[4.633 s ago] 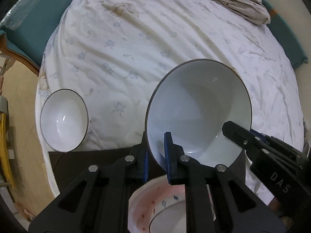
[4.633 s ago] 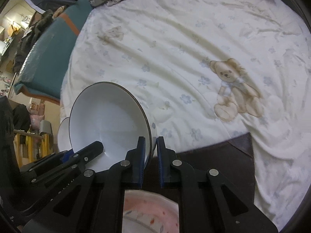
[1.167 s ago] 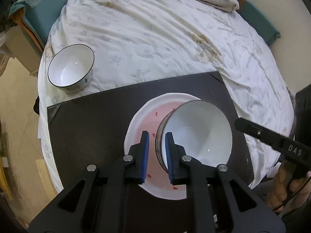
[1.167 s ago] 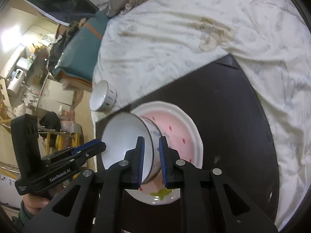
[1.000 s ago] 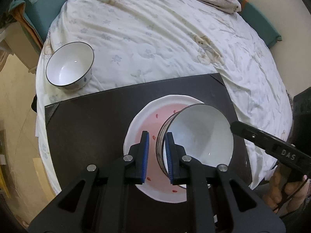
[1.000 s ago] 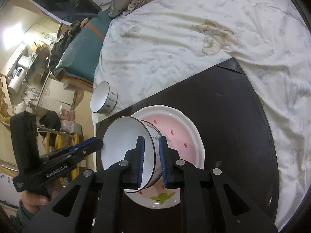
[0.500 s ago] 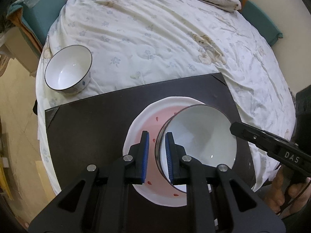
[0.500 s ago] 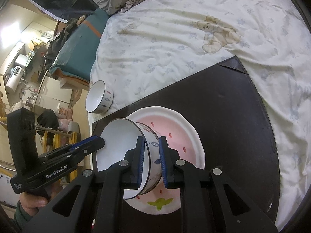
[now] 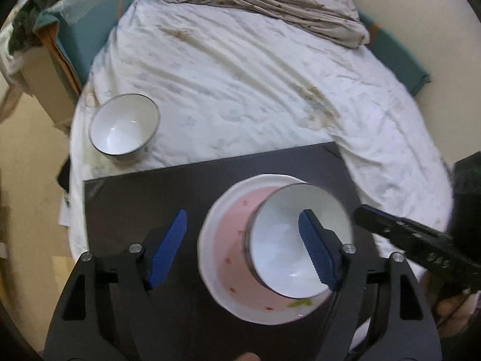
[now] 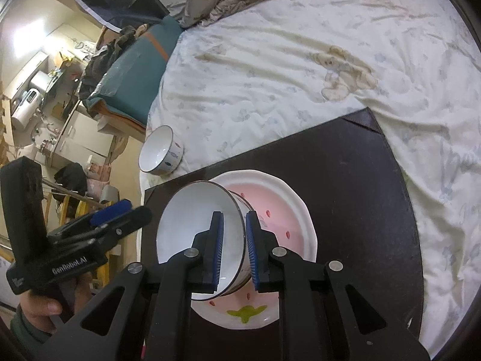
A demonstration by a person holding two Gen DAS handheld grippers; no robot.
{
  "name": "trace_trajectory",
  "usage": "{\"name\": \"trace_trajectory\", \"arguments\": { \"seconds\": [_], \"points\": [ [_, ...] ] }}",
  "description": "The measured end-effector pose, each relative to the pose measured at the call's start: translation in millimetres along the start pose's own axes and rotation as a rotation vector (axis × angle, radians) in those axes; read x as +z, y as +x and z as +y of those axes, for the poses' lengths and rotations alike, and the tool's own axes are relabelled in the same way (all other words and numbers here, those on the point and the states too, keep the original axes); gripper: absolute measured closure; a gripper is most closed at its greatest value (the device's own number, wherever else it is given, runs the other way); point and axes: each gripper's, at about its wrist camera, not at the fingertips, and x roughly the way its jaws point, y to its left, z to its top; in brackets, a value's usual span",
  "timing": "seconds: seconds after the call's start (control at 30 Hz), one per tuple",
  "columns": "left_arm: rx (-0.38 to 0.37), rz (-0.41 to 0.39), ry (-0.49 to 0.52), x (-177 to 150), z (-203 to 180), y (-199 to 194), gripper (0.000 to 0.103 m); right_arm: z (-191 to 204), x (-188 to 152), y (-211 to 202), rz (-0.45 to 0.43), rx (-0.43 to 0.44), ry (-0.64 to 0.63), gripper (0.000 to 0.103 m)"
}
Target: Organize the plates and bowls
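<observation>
Left hand-held gripper (image 9: 245,249) agape; right hand-held gripper (image 10: 234,249) pinching bowl (image 10: 198,228) rim.

Motion blur softens the bedsheet (image 9: 240,69) print in the left wrist view. The large bowl (image 10: 198,225) hides part of the pink plate (image 10: 279,210); the black board's (image 10: 345,180) near edge runs out of frame.

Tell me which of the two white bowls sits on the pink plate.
The bowl clamped in the right gripper, on the pink plate. The other bowl stands alone on the bedsheet.
</observation>
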Motion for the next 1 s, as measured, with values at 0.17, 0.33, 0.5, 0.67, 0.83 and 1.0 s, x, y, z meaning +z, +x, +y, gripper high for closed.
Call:
{"name": "trace_trajectory", "arguments": {
  "seconds": [0.17,0.33,0.5,0.67,0.83,1.0],
  "points": [
    [0.056,-0.009,0.022,-4,0,-1,0.024,6,-4,-1,-0.006,-0.021,-0.028,0.084],
    [0.024,-0.010,-0.048,1,18,-1,0.006,14,-8,-2,-0.007,-0.063,-0.049,0.081],
    [0.055,-0.032,-0.102,12,35,-4,0.000,17,-7,-13,-0.057,-0.072,-0.044,0.017],
    [0.103,-0.022,-0.069,22,44,3,0.000,28,1,-18,-0.046,-0.103,-0.059,0.017],
    [0.068,-0.014,-0.094,36,59,1,0.000,33,9,-13,-0.030,-0.115,-0.051,0.017],
    [0.046,-0.034,-0.162,60,87,-5,0.000,46,28,-2,0.005,-0.143,-0.040,0.017]
  ]
}}
